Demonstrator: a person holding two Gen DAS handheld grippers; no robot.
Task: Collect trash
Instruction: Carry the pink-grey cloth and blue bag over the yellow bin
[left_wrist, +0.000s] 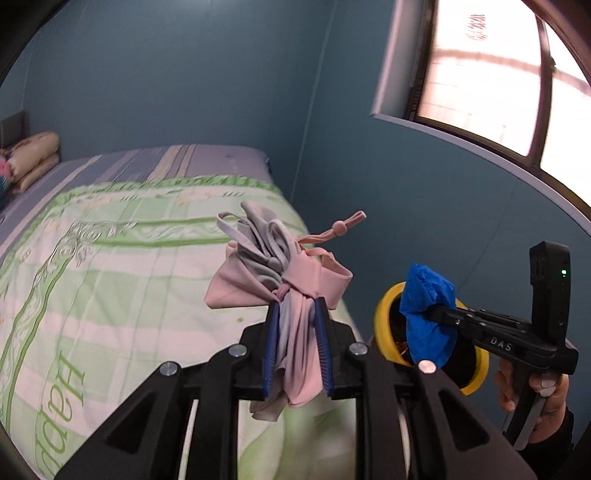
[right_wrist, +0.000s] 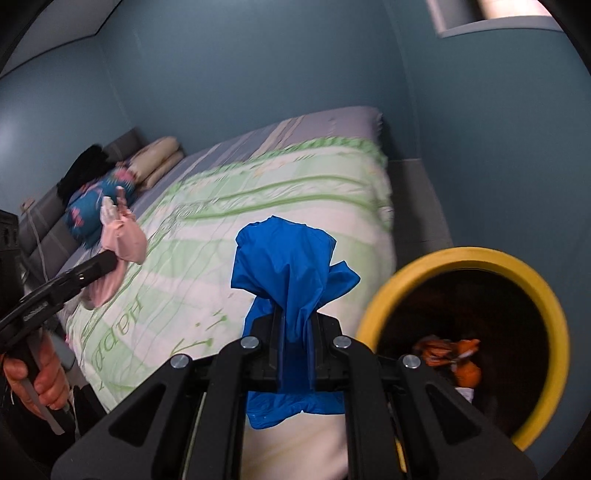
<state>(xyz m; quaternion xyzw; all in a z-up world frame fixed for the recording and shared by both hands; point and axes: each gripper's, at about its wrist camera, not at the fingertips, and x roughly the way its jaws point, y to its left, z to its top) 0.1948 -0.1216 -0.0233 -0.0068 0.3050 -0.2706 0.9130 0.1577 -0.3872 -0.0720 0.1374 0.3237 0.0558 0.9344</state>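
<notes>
The left gripper (left_wrist: 297, 343) clamps a pink and grey cloth bundle (left_wrist: 280, 269) above the bed's foot edge; the right gripper (right_wrist: 295, 350) pinches a blue bag (right_wrist: 284, 266) just beside the yellow-rimmed bin (right_wrist: 554, 306); the bin's inside is dark, with orange scraps (right_wrist: 454, 354) hard to make out; the quilt (right_wrist: 258, 206) reads "Happ", its end cut off; the right gripper's arm reads "DAS"

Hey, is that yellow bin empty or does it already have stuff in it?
Not empty. The right wrist view looks into the yellow bin, and orange crumpled trash lies in its dark interior. How full it is cannot be told.
</notes>
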